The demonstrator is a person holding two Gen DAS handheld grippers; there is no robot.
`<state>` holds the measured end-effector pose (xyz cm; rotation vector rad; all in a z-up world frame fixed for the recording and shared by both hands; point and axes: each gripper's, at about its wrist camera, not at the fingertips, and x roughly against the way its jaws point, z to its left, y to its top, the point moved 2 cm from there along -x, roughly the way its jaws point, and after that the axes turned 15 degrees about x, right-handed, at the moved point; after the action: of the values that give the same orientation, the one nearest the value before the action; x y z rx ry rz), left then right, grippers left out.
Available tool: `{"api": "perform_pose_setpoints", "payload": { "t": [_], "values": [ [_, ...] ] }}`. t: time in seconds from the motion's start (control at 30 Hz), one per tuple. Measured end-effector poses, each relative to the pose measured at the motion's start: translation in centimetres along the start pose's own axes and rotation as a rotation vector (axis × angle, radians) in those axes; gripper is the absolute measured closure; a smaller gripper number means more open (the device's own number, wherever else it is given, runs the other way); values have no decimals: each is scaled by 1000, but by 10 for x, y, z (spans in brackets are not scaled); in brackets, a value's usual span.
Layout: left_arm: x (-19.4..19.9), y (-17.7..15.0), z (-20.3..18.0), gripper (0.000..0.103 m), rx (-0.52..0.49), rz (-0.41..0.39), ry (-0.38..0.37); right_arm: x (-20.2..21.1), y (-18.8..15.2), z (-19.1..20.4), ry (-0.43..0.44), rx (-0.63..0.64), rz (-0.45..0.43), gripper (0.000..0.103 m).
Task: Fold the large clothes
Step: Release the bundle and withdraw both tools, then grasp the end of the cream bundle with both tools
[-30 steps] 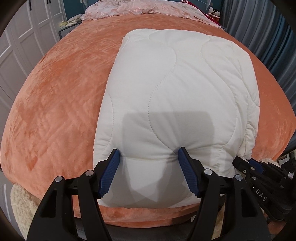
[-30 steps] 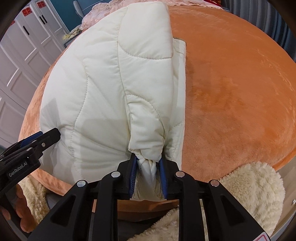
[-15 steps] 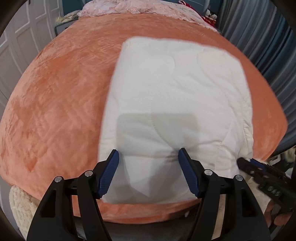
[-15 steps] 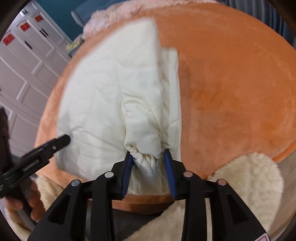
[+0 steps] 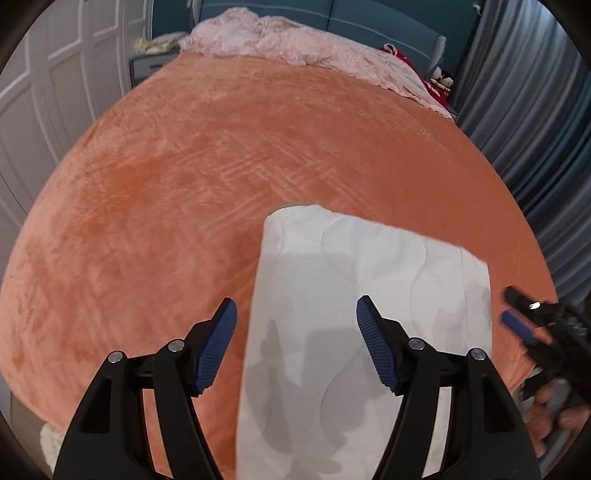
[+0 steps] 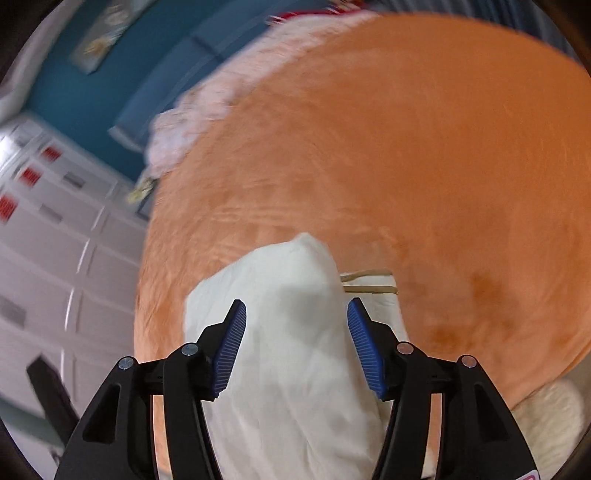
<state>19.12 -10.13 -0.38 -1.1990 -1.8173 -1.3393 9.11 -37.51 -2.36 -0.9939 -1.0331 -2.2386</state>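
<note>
Folded white quilted garment lies on orange plush bedspread, near edge — pink lace bedding at far end.

You have a cream-white quilted jacket with wavy stitching on a plain orange plush bedspread; pale pink lace fabric lies against the teal headboard.

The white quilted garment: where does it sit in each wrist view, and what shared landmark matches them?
Left wrist view: the white quilted garment fills the lower centre-right, running off the bottom edge.
Right wrist view: it sits bottom centre, between the blue pads, motion-blurred.
Shared landmark: the orange bedspread beneath it, with the pink bedding at its far end.
</note>
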Motion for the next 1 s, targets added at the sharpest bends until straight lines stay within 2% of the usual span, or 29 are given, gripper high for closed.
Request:
{"api": "perform_pose_setpoints", "payload": {
  "t": [0.07,0.1,0.17,0.2,0.27,0.33,0.4,0.53,0.87,1.0],
  "values": [
    [-13,5,-7,38,-3,10,13,-23,-2,1,-8,-32,48,50],
    [-20,6,-10,38,-10,20,20,-31,-7,3,-6,-35,61,67],
    [-29,2,-19,38,-28,35,22,-40,-12,10,16,2,51,90],
    [-33,0,-22,38,-36,40,26,-38,-14,15,0,32,31,92],
    [-43,-4,-27,38,-52,47,35,-34,-17,29,-135,186,-31,93],
    [-54,-10,-33,38,-68,53,51,-45,-18,28,-199,263,-37,93],
    [-64,-15,-36,38,-76,54,58,-57,-22,18,-207,263,-28,93],
    [-74,-23,-42,31,-115,19,84,-76,-23,-1,-204,248,-9,92],
    [-106,-33,-33,20,-119,-18,124,-105,-32,1,-240,315,-11,81],
    [-114,-36,-30,17,-118,-34,136,-108,-33,-4,-220,307,-28,77]
  ]
}}
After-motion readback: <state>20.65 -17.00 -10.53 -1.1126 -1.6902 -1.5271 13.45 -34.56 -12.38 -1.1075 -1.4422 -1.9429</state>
